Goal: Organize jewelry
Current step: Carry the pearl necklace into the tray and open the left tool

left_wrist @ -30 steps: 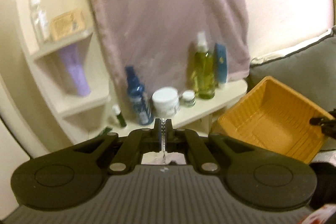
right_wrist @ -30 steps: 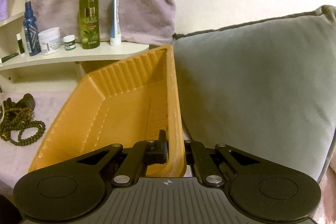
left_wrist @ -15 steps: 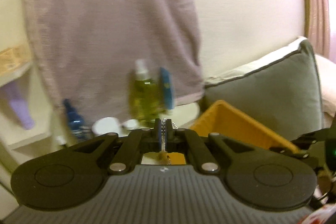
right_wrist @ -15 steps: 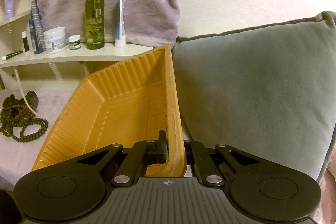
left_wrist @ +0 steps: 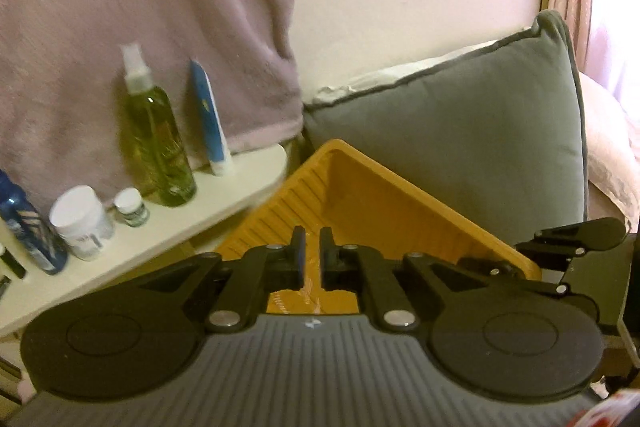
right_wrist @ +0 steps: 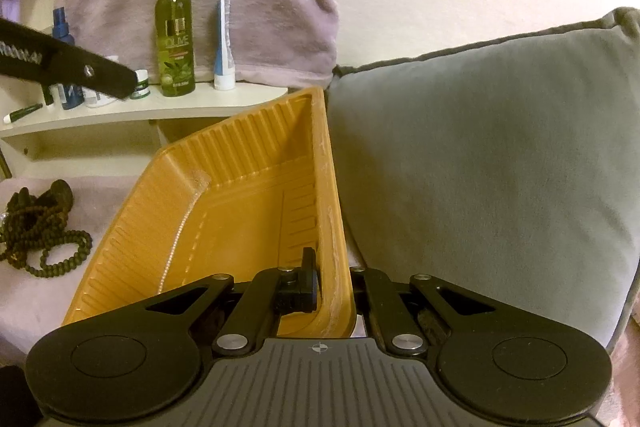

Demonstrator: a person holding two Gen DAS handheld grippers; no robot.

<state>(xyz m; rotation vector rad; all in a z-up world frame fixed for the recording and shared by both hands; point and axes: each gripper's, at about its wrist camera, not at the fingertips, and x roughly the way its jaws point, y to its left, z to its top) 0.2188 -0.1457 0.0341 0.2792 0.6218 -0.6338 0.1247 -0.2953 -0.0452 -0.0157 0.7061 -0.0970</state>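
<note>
Releasing the silver chain [right_wrist: 176, 239] into the orange tray [right_wrist: 248, 195], my left claw [left_wrist: 313, 259] has just been opening and grips nothing; my right claw [right_wrist: 334, 285] clamps the rim, so I should hold it steady.

Right-hand finger of right gripper [right_wrist: 320, 283] hidden behind orange tray [right_wrist: 240, 163] rim, so only left finger [right_wrist: 306, 279] seen. Silver chain [right_wrist: 176, 239] blurred in right wrist view, lower end lost behind gripper body; in left wrist view, only a faint smear [left_wrist: 312, 291] between left gripper [left_wrist: 311, 255] fingers. Shelf bottles [left_wrist: 156, 147] motion-blurred, labels unreadable. Dark bead necklace [right_wrist: 40, 239] cut off at left edge. Grey cushion [right_wrist: 480, 167] cropped at right
</note>
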